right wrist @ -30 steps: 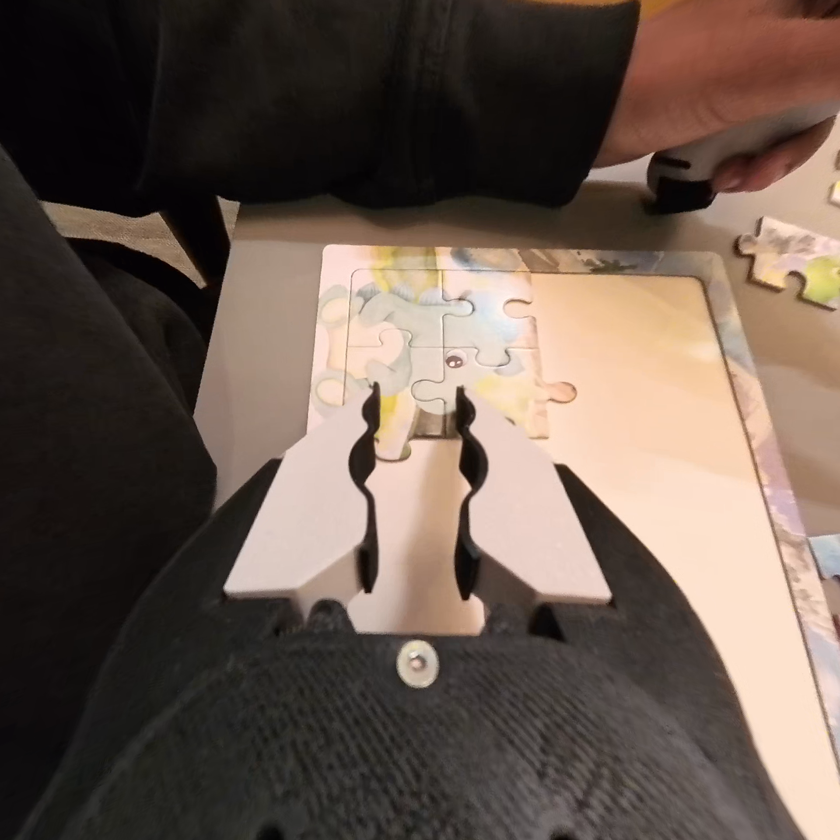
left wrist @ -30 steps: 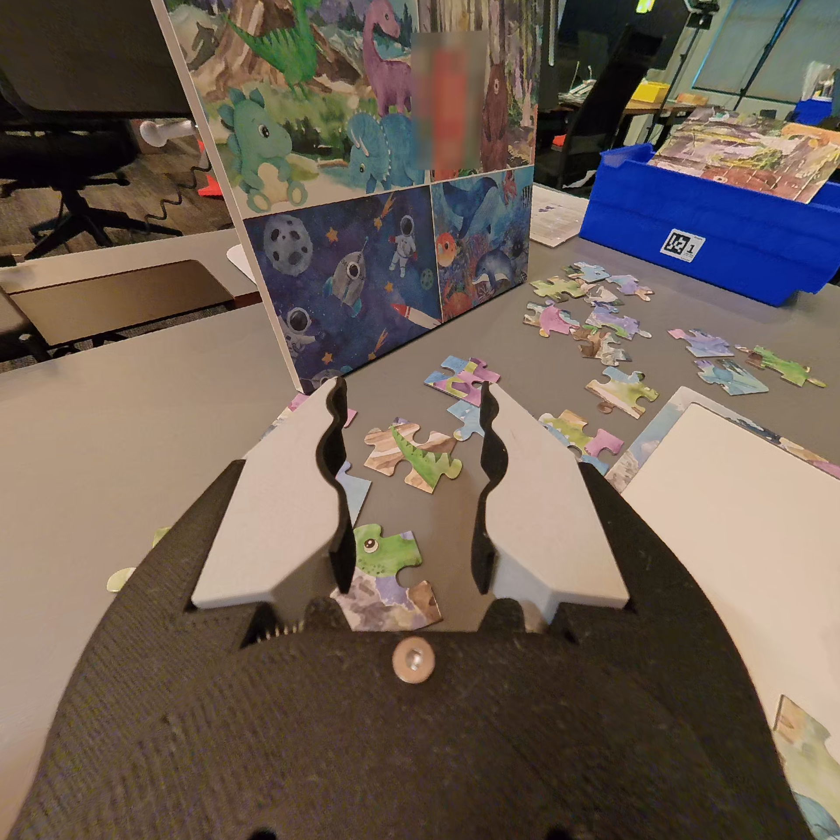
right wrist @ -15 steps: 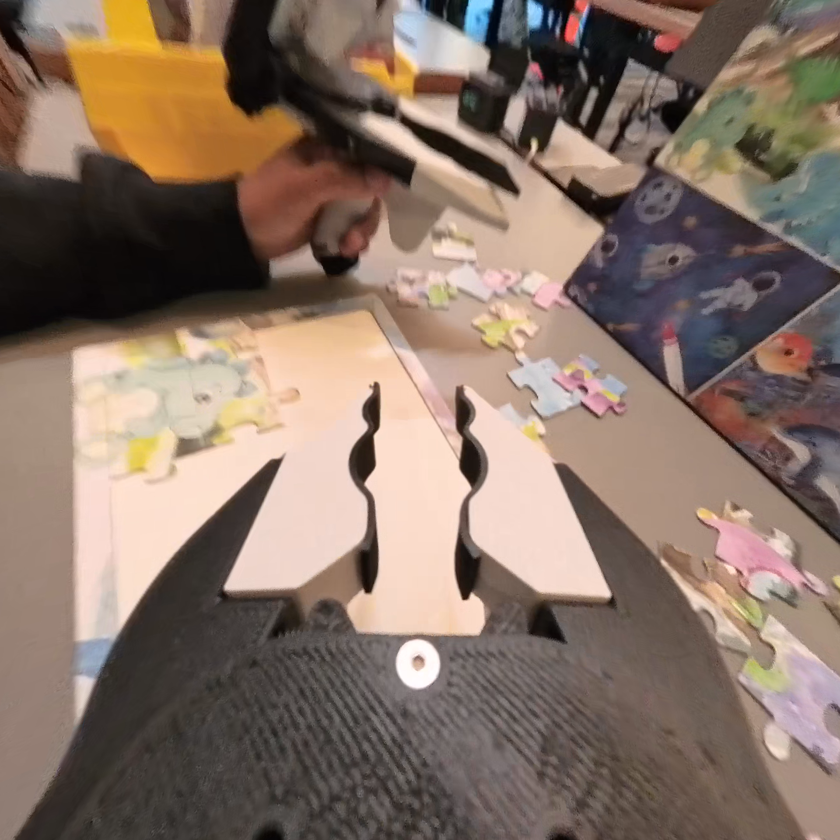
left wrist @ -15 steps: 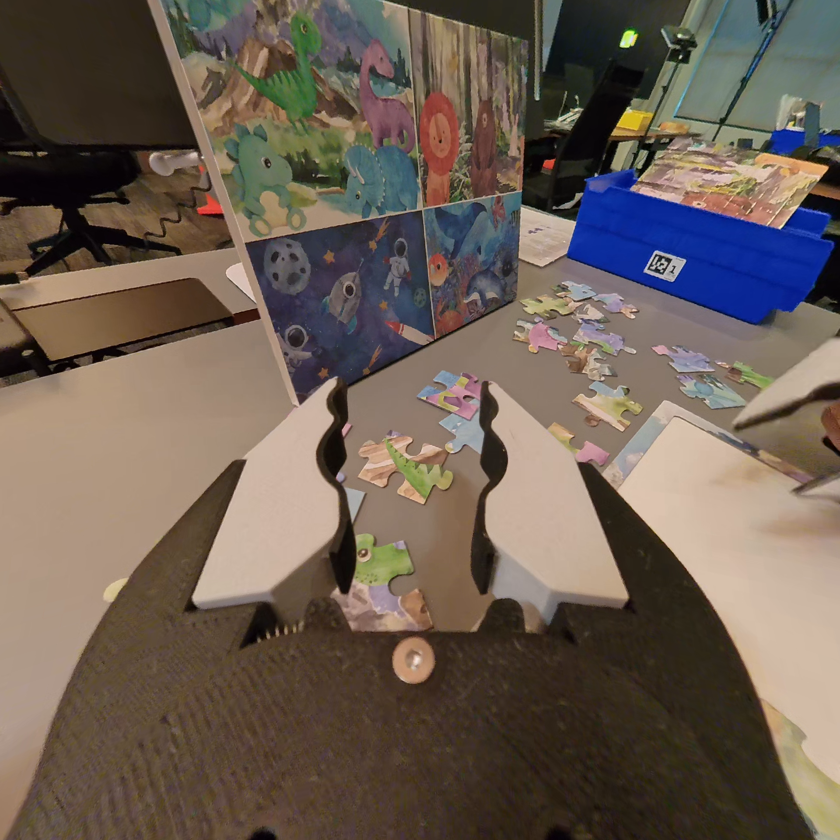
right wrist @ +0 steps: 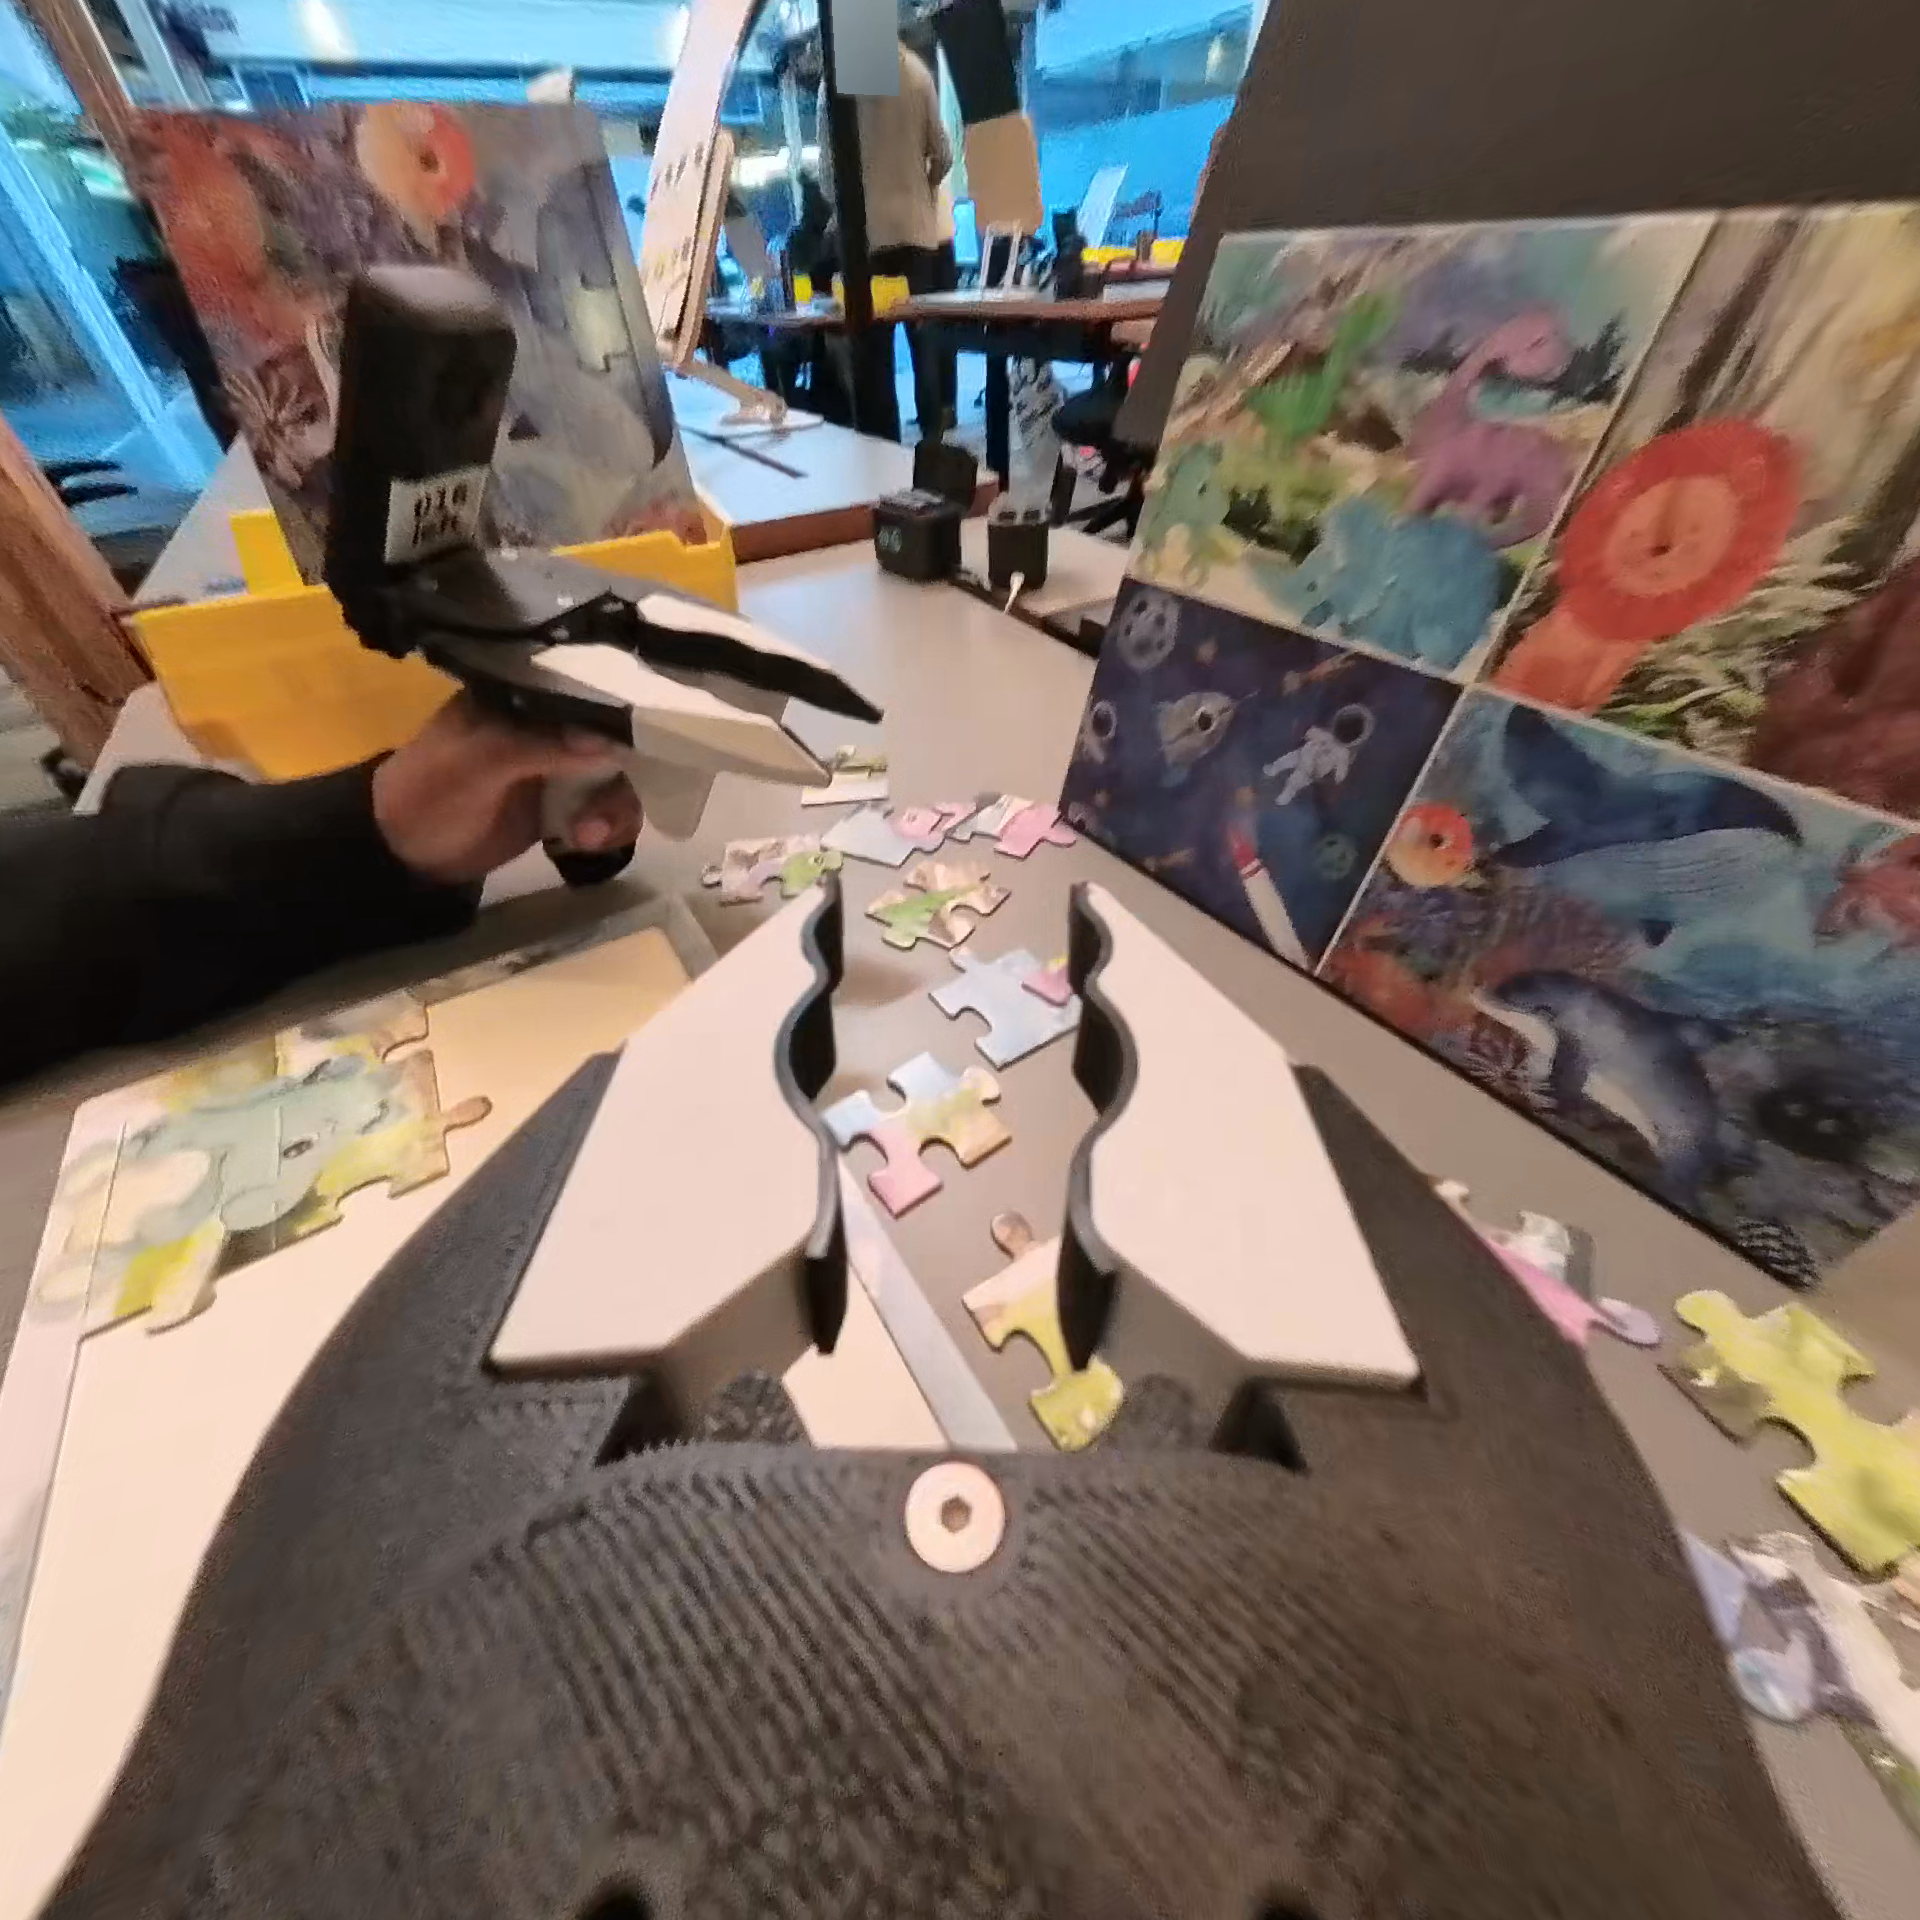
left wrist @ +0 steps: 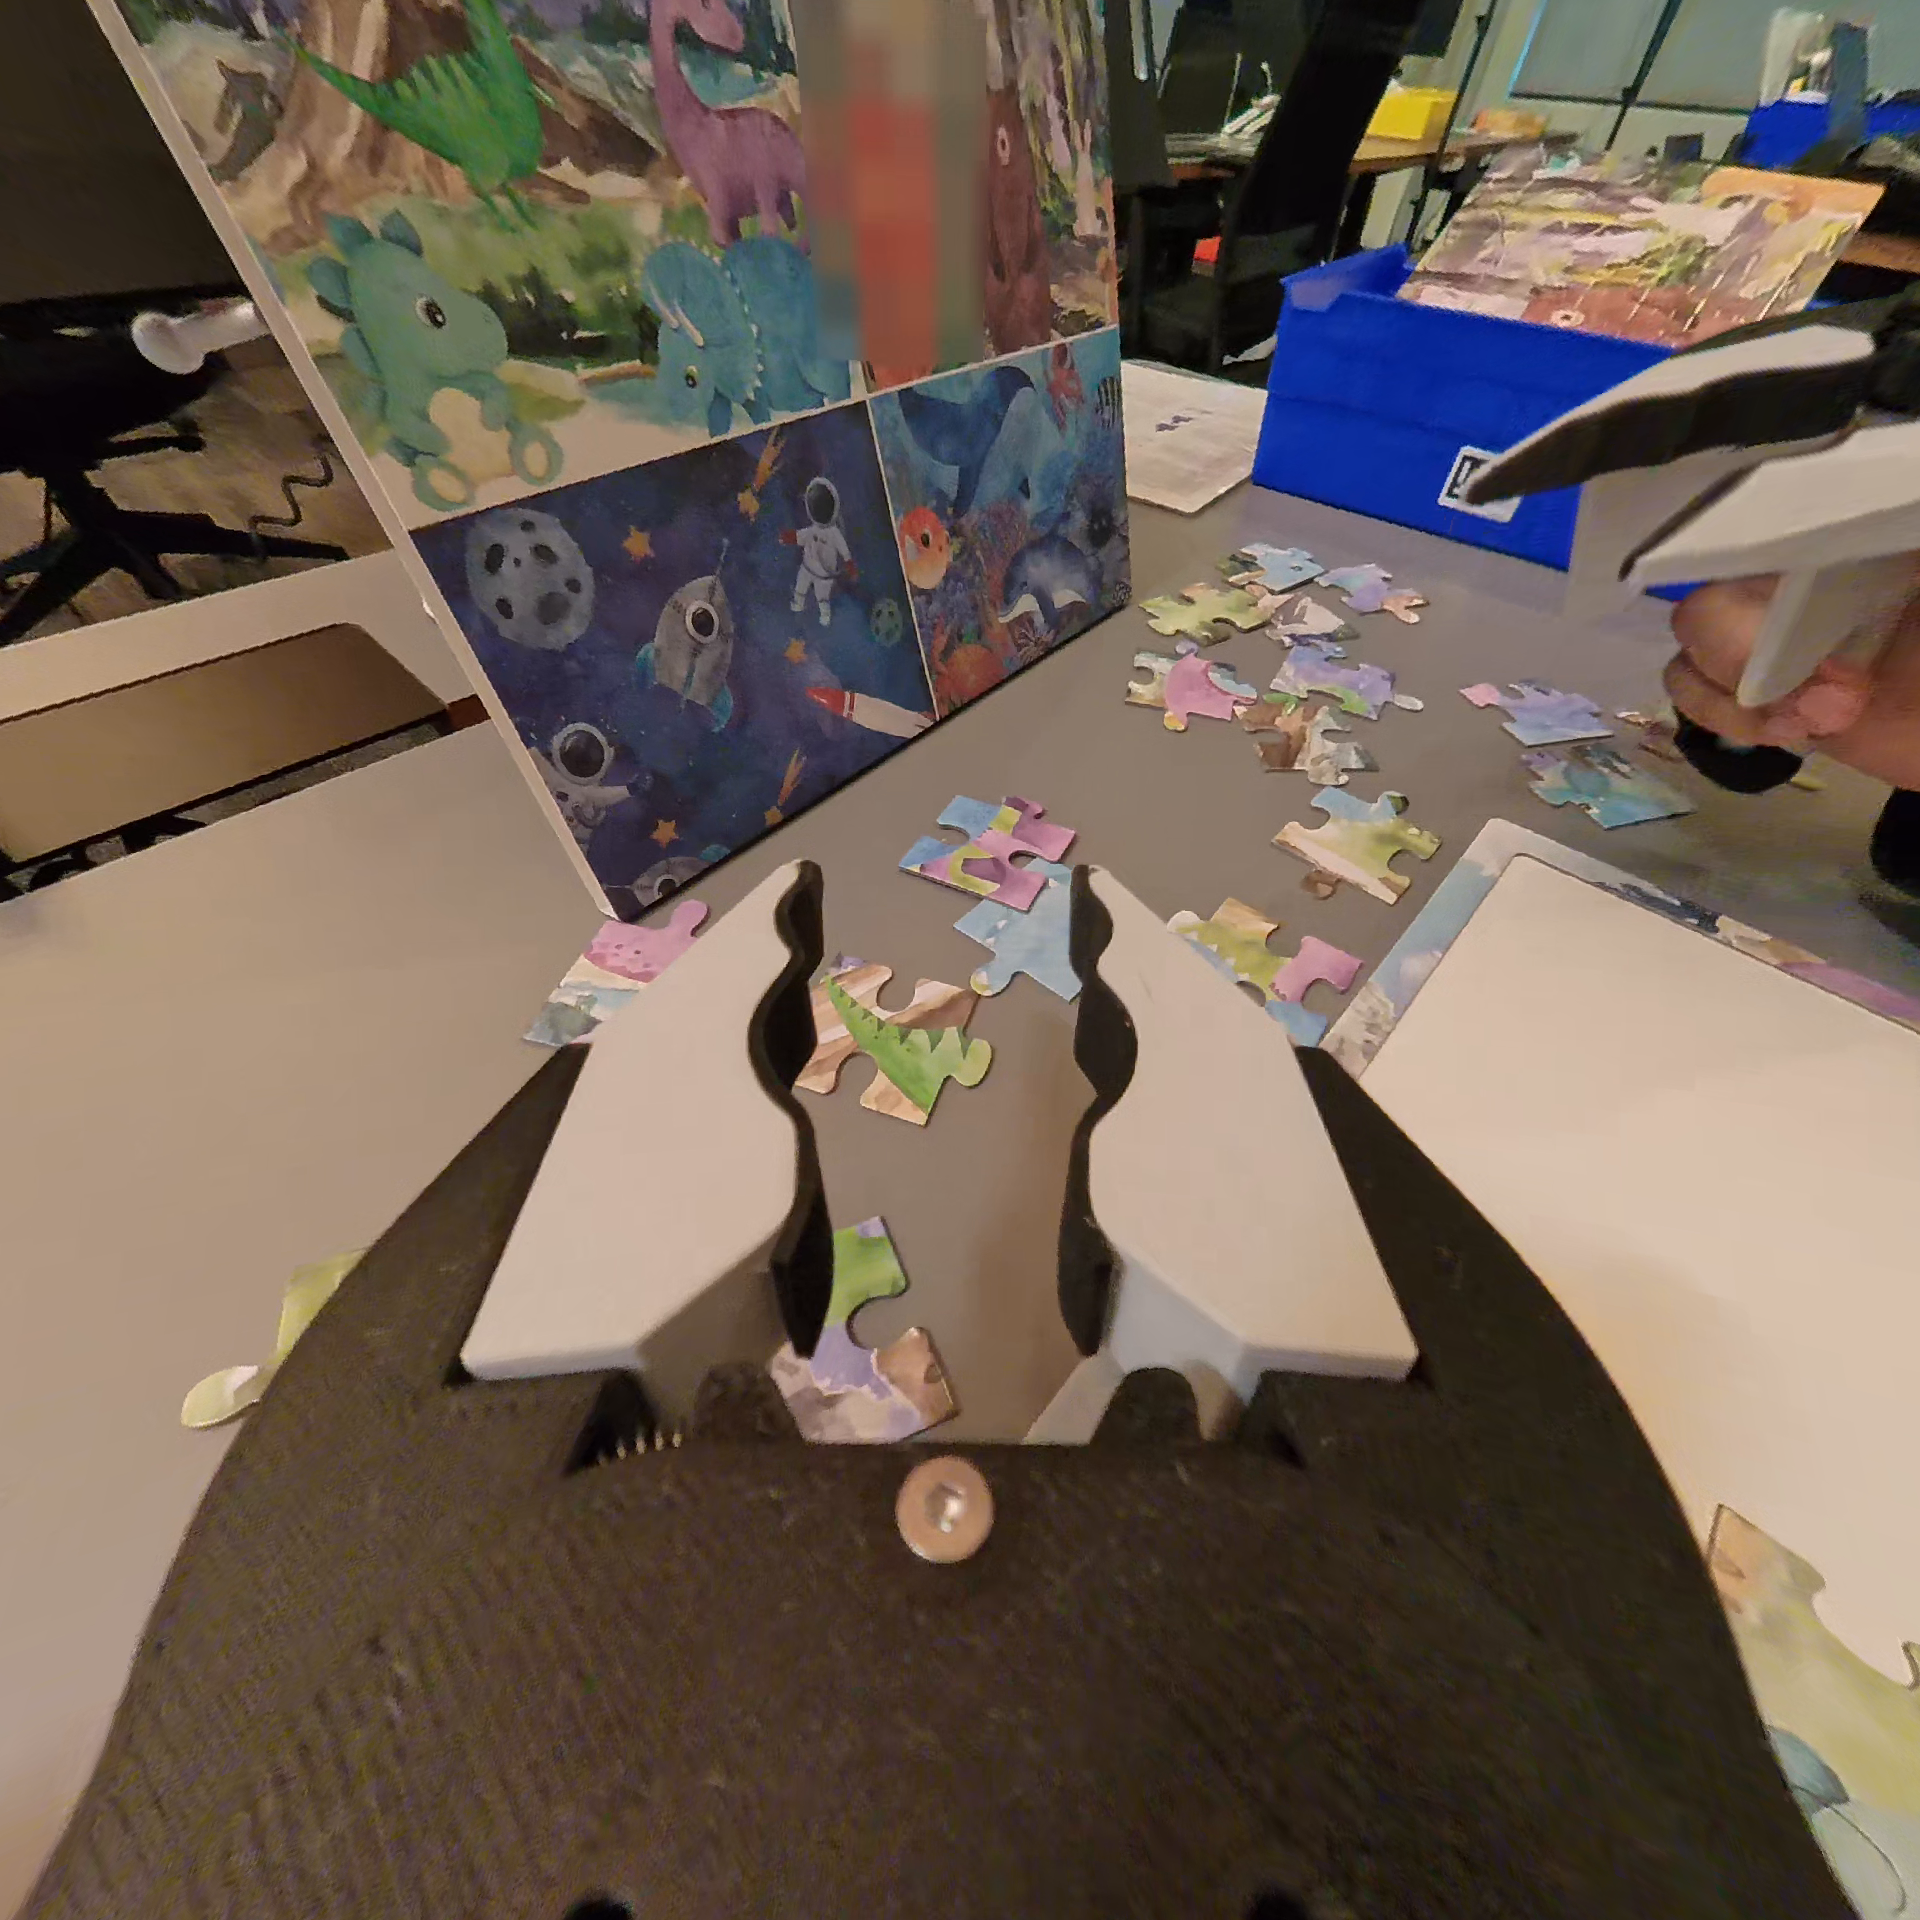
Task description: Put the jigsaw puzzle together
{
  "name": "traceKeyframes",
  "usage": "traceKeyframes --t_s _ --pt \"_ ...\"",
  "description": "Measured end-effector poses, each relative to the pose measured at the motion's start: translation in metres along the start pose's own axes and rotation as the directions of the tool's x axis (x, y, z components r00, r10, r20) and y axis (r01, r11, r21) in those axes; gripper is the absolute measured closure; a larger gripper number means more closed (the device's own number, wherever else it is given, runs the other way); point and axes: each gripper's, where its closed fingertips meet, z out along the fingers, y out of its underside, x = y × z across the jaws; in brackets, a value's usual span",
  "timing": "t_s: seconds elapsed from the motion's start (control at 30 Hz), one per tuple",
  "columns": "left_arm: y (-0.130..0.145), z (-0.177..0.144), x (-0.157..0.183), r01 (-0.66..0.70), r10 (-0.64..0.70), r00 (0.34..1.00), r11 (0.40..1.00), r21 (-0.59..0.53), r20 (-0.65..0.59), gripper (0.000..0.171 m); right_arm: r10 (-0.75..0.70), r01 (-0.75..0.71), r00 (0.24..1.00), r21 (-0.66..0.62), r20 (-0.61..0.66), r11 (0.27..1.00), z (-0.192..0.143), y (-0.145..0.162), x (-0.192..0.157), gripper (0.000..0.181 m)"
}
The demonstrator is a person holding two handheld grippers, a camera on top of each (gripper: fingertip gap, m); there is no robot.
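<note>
Puzzle tray [right wrist: 62, 1382]: near left; dino corner pcs [right wrist: 260, 1153] already joined in it.
Loose pcs [left wrist: 1340, 707]: scattered on grey table [left wrist: 208, 1091] btwn tray & picture board [left wrist: 727, 520].
Your left gripper [left wrist: 945, 883]: jaws apart, empty, over green-spike pc [left wrist: 894, 1049].
Your right gripper [right wrist: 951, 909]: jaws apart, empty, above blue-pink pc [right wrist: 925, 1132].

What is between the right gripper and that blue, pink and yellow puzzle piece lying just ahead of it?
Nothing visible. The right gripper is open and empty above the puzzle piece, which lies alone on the grey table.
</note>
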Motion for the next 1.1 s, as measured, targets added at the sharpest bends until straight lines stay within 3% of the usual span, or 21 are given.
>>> traceKeyframes --t_s 0.63,0.83,1.1 --pt "0.002 -0.003 -0.013 0.104 -0.104 0.995 0.994 0.026 -0.01 0.132 0.121 -0.131 0.983 -0.063 -0.14 0.989 -0.005 0.033 0.048 0.144" --pt "-0.001 -0.013 -0.03 0.021 -0.022 0.995 1.0 0.01 0.101 0.132 0.167 -0.172 0.975 -0.023 -0.145 0.985 -0.01 0.03 0.055 0.144" --pt "0.0 -0.029 -0.058 0.109 -0.113 0.983 0.993 0.038 0.144 0.139 0.206 -0.213 0.969 -0.038 -0.137 0.976 -0.013 0.041 0.063 0.145"
